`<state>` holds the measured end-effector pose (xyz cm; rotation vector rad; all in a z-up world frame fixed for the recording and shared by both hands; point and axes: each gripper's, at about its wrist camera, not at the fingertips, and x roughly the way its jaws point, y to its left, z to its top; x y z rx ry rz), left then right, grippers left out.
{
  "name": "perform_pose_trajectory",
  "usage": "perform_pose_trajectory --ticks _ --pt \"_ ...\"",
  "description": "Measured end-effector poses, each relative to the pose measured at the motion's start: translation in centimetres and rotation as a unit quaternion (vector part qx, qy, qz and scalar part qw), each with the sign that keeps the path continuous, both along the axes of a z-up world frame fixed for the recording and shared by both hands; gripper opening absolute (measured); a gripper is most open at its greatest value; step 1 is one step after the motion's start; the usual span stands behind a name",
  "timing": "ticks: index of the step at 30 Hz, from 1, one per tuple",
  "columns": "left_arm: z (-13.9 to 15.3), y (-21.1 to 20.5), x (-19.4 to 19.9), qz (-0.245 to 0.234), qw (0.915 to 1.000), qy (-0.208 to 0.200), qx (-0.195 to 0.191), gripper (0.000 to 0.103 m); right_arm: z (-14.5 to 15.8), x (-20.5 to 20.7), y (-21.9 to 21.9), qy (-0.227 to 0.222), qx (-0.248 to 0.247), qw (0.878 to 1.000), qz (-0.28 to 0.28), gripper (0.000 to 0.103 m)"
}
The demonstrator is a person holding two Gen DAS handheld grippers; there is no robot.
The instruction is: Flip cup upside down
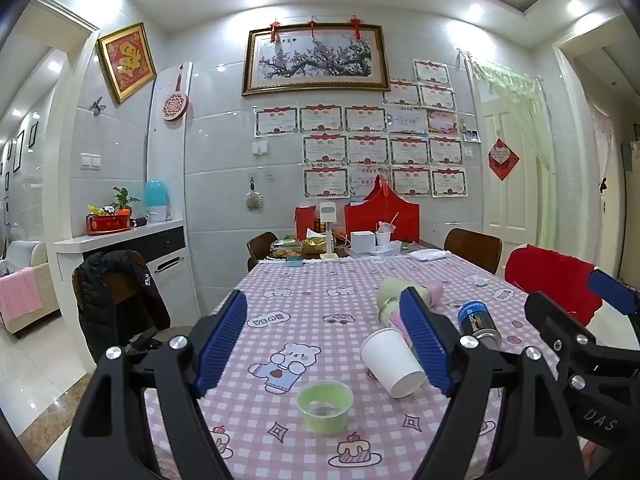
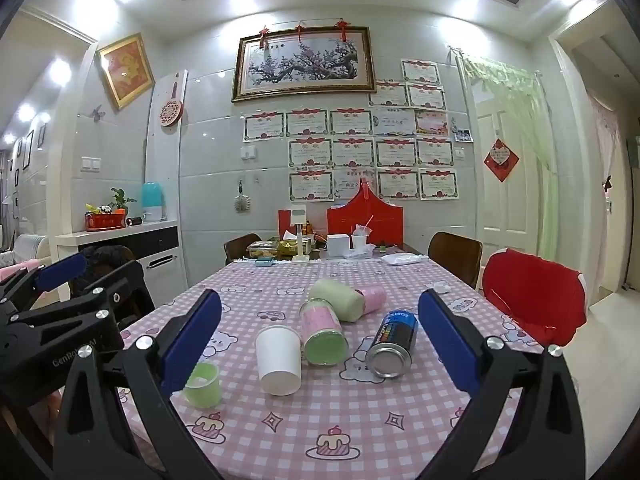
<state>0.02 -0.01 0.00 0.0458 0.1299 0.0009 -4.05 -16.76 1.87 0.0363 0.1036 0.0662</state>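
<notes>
**Fingers wide open on both sides, cup not touched yet**

Fingers on the left gripper (image 1: 324, 344) and the right gripper (image 2: 316, 340) are both spread wide with nothing between them, hovering above the near end of the bench (image 2: 360, 432)

The white paper cup (image 2: 279, 360) is lying on its side on the pink checked cloth, mouth pointing back at the cameras, base pointing away toward the far wall. In the right view it sits roughly centred between the two blue pads, a bit left of middle. In the left view the same cup (image 1: 394, 362) is right next to that gripper's right-hand pad, partly tucked behind it, though I can't tell if they're actually touching

So progress-wise I'd say basically zero: no grasp, cup not upright and not inverted. What's left is pretty much everything: close on it, lift, turn it mouth-down, set it on the bench

Stuff around it:
- pink-and-green tub (image 2: 323, 334) on its side, just beside the cup on the right, looks like it's touching or nearly
- blue drinks can (image 2: 394, 344) lying down further right
- small green cup (image 2: 203, 384) standing upright near the left, mouth up
- pale green roll (image 2: 338, 300) behind the tub

That tub being so close is the bit I'd watch when going in
</notes>
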Motion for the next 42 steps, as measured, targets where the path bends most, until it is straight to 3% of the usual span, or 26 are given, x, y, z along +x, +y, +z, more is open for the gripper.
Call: perform_pose_trajectory --ticks 9,15,23,42 --pt "-0.1 -0.2 0.1 0.000 1.0000 0.004 0.005 0.078 -0.1 0.0 -0.1 0.003 0.004 1.000 0.000 0.095" --pt "-0.3 -0.3 0.2 0.028 0.9996 0.003 0.010 0.078 -0.7 0.8 -0.2 0.010 0.004 1.000 0.010 0.095" --pt "-0.4 0.7 0.4 0.068 0.9977 0.003 0.003 0.078 -0.8 2.4 0.6 0.025 0.015 0.998 0.053 0.095" --pt "-0.5 2.2 1.4 0.098 0.9949 0.023 -0.005 0.078 -0.9 4.0 2.2 0.033 0.021 0.992 0.117 0.095"
